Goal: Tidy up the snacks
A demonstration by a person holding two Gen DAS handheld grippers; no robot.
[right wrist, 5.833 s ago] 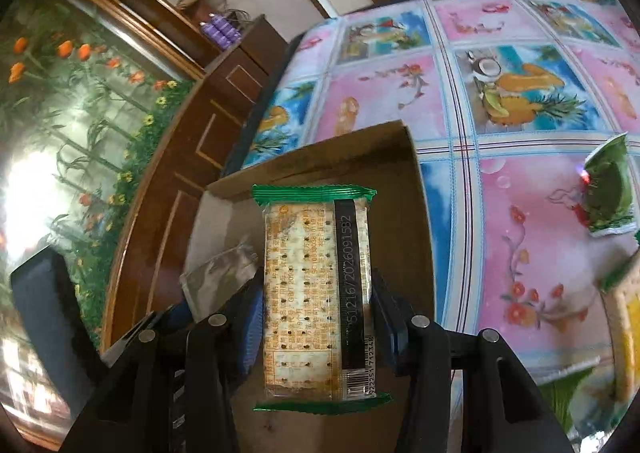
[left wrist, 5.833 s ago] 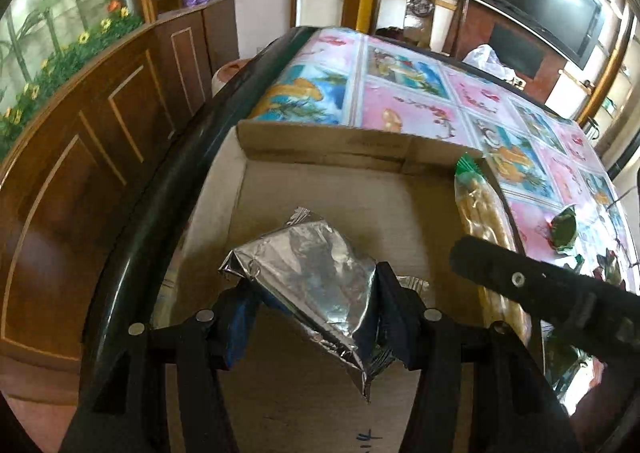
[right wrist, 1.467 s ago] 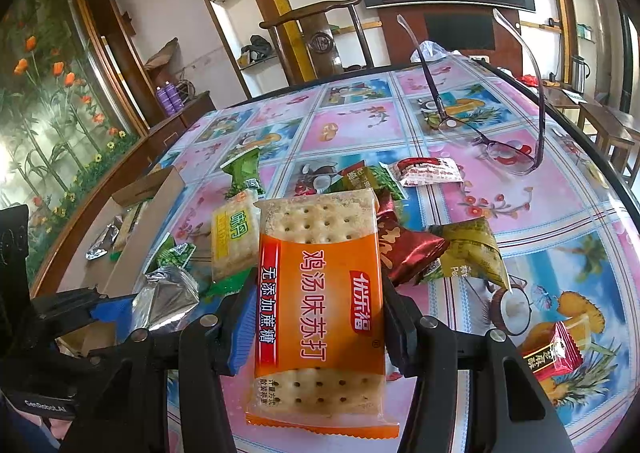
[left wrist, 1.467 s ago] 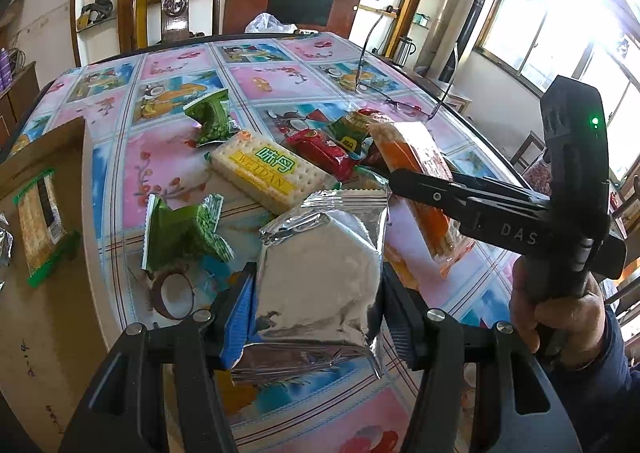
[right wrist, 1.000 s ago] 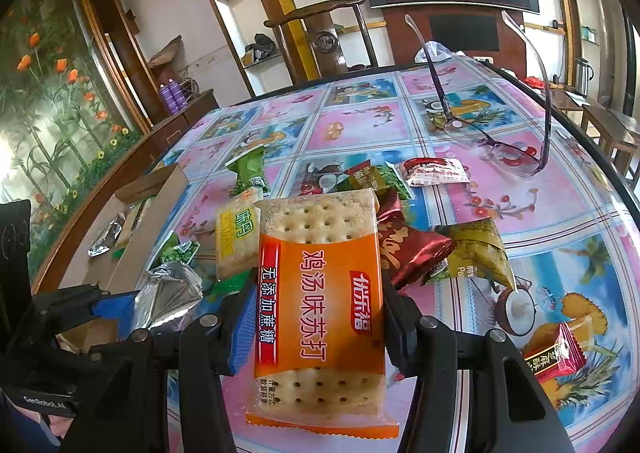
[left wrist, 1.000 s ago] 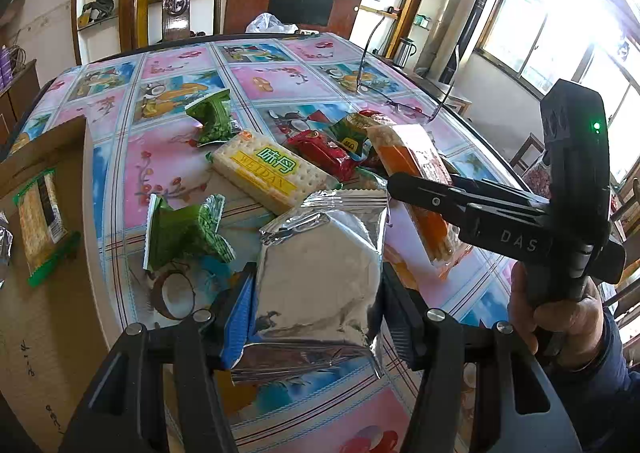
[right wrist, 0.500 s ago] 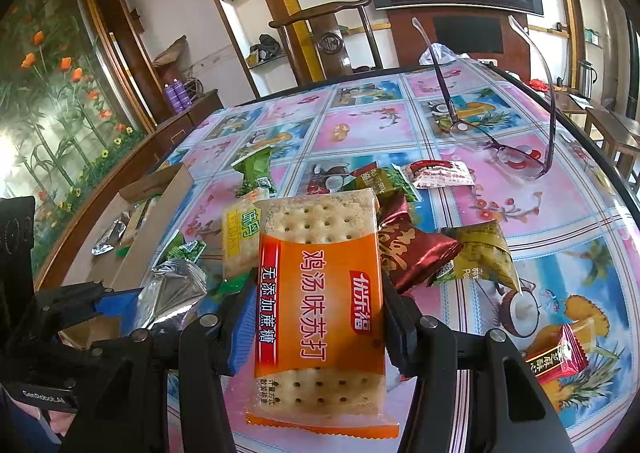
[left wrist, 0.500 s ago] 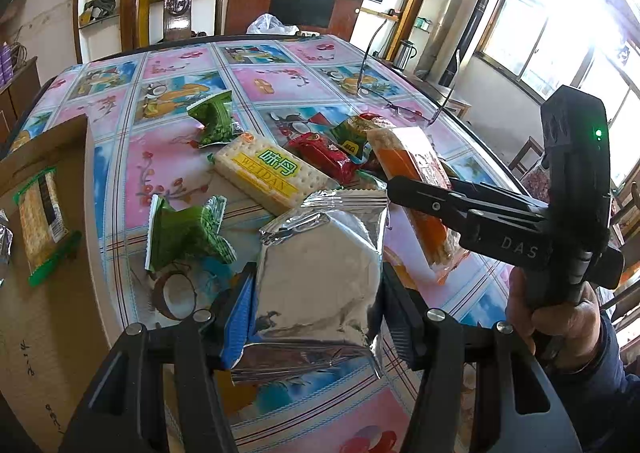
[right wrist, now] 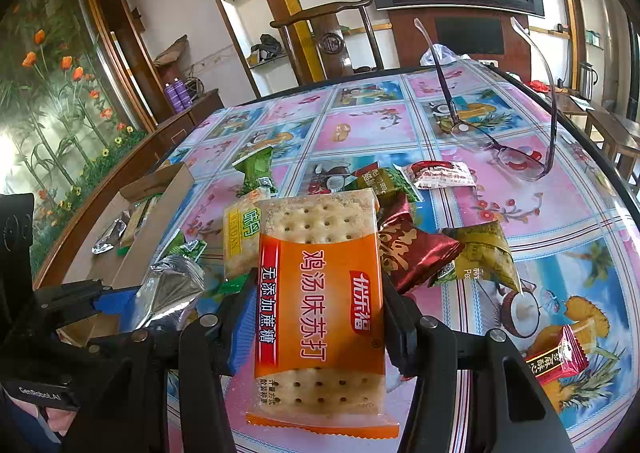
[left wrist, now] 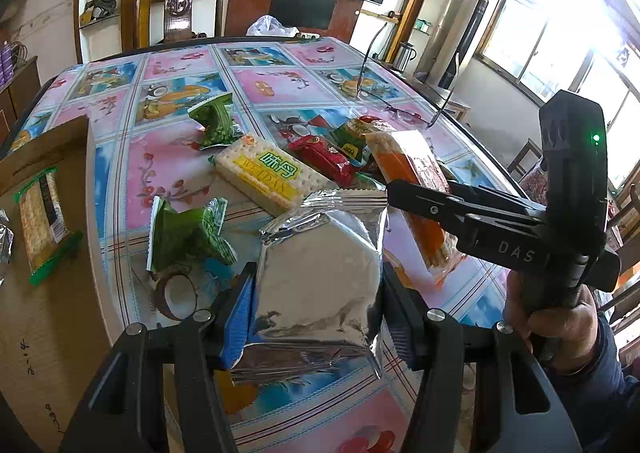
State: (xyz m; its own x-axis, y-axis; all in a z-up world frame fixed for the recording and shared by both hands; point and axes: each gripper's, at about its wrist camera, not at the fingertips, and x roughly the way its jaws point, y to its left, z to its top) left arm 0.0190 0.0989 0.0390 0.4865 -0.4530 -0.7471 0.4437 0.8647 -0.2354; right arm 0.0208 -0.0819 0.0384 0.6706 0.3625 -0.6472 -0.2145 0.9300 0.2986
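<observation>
At the left edge of the left wrist view the cardboard box [left wrist: 48, 333] holds a green-edged cracker pack [left wrist: 42, 225]; at bottom centre the left gripper [left wrist: 316, 313] pinches a silver foil packet [left wrist: 320, 277]; in the right wrist view's lower middle the right gripper [right wrist: 320, 313] clamps an orange cracker pack [right wrist: 320, 305] above the patterned table [right wrist: 520, 213]; loose snacks lie behind it.
</observation>
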